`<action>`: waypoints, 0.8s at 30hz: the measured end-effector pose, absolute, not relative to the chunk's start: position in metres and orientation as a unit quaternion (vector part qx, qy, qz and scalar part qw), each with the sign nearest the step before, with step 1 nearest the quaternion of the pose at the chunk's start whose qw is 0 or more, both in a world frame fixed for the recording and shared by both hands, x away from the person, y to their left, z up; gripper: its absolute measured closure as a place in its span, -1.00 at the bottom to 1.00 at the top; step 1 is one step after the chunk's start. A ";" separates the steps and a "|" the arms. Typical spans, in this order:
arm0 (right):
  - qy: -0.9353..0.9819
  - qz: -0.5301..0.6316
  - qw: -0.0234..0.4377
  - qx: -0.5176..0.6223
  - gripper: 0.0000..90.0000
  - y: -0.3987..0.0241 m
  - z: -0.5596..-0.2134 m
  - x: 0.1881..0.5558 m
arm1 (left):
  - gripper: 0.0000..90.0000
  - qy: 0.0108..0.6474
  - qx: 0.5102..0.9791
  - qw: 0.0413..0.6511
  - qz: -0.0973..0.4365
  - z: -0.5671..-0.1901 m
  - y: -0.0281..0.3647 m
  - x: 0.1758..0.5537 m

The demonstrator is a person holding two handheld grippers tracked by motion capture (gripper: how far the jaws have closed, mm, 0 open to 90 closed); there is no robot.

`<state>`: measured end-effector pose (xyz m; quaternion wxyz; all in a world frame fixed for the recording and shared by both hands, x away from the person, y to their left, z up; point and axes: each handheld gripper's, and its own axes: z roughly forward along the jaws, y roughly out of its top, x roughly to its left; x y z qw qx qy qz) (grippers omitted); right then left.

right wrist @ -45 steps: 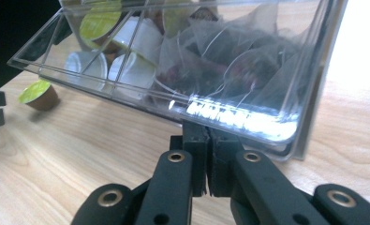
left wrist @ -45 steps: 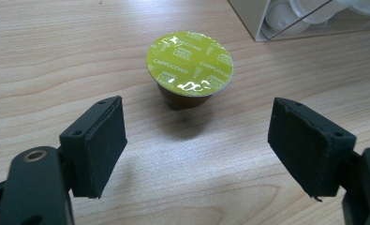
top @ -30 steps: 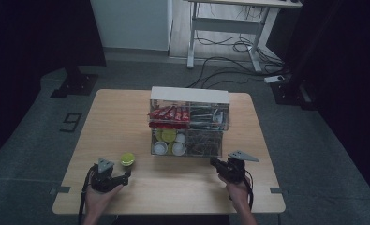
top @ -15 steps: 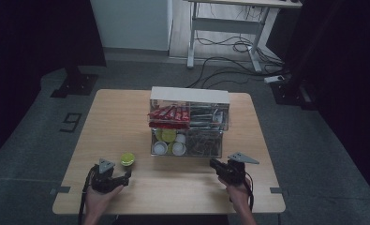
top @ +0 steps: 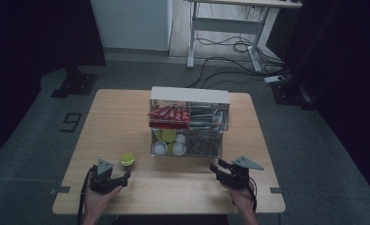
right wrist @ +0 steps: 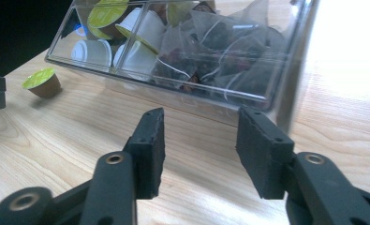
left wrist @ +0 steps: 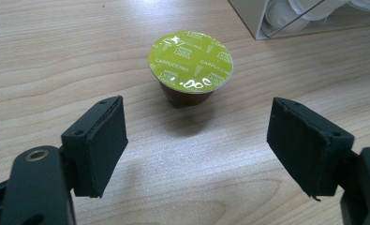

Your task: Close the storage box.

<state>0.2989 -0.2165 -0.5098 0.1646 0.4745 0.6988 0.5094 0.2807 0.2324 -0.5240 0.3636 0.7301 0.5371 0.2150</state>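
A brown coffee capsule with a green foil lid marked CAPPUCCINO stands on the wooden table, in front of the clear organiser's left end. My left gripper is open just short of it, jaws wide apart and empty. My right gripper is open and empty, facing the organiser's lower drawer from the near right. The capsule lies far left in that view.
The clear two-tier organiser holds red packets on top, white and green capsules lower left, and tea bags lower right. A desk frame and cables stand on the floor beyond the table.
Both grippers stay almost where they were near the table's front edge. The capsule has not moved.
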 end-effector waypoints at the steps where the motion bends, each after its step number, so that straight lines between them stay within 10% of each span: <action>1: 0.697 0.510 0.167 0.475 0.12 -0.218 -0.511 0.297 | -0.55 0.536 0.731 0.364 0.215 -0.524 0.232 0.280; 24: 0.692 0.463 0.201 0.516 -0.13 -0.260 -0.541 0.262 | -0.55 0.521 0.746 0.363 0.200 -0.527 0.223 0.282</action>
